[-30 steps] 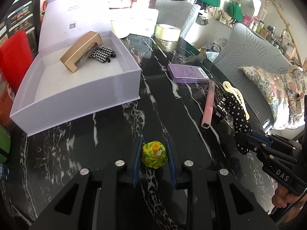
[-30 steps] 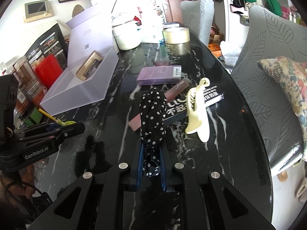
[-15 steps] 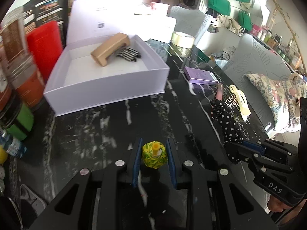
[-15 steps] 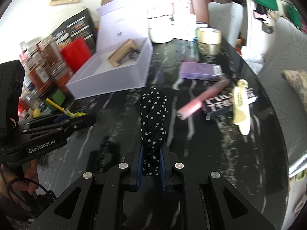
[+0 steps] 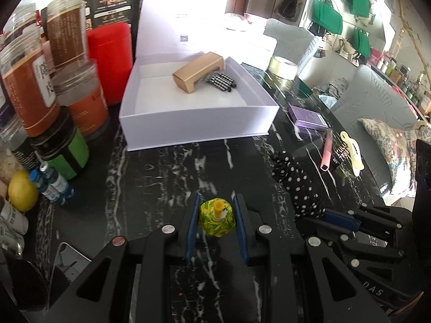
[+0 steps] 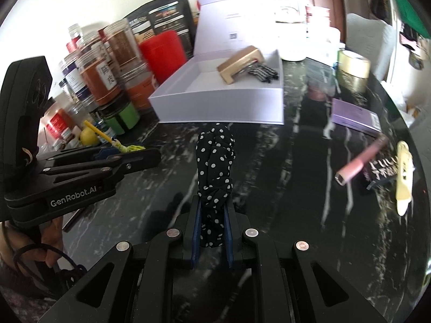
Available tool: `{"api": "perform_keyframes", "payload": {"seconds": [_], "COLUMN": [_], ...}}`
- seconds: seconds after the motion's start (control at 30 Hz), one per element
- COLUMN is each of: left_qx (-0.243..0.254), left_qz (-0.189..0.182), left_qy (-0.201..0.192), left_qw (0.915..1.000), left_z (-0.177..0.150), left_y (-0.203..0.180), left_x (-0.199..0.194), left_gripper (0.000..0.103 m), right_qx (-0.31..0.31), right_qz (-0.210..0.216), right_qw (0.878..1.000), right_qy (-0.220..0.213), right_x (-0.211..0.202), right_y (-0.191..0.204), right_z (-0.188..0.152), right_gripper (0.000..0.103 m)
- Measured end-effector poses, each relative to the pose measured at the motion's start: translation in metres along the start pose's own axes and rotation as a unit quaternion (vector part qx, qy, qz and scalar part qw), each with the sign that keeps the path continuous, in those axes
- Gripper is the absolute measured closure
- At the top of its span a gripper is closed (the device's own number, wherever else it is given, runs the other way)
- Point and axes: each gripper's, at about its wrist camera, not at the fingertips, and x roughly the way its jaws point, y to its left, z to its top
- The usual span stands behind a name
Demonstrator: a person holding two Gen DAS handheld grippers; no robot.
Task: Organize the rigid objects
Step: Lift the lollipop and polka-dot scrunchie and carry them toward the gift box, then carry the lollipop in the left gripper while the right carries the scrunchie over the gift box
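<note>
we've carried both loads closer: the white box (image 5: 199, 118) now fills mid-frame. left gripper (image 5: 216, 216) clamps the yellow-green hair tie (image 5: 215, 219), right gripper (image 6: 212, 231) pinches the polka-dot scrunchie (image 6: 214, 167); dropping in looks next.

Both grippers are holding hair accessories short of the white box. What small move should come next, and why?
Probably carry the left gripper forward over the white box's near wall. It is shut on the yellow-green hair tie, which is above bare tabletop, while the gold clip and checked bow already lie inside. The right gripper, shut on the polka-dot hair tie, could follow.
</note>
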Motion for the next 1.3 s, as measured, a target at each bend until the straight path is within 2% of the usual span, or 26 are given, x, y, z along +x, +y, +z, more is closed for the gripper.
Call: {"api": "perform_keyframes", "payload": {"seconds": [0.17, 0.5, 0.87, 1.3], "left_qx": [0.001, 0.011, 0.03, 0.042], "left_qz": [0.004, 0.002, -0.013, -0.01], "left_qy": [-0.012, -0.055, -0.09, -0.106], "left_qw": [0.9999, 0.9984, 0.9954, 0.9934], "left_z": [0.011, 0.047, 0.086, 0.129], "left_y": [0.008, 0.011, 0.003, 0.003], "left_x": [-0.008, -0.025, -0.034, -0.025], "left_gripper": [0.078, 0.078, 0.078, 0.078], "right_qx": [-0.013, -0.04, -0.064, -0.095], "right_qz": [0.013, 0.018, 0.004, 0.0], "right_qw": [1.0, 0.999, 0.997, 0.993], "right_qy": [0.007, -0.02, -0.049, -0.075], "right_x": [0.007, -0.001, -0.016, -0.015], "right_y": [0.011, 0.023, 0.024, 0.021], "right_z": [0.008, 0.042, 0.08, 0.131], "right_gripper": [0.088, 0.088, 0.088, 0.088]}}
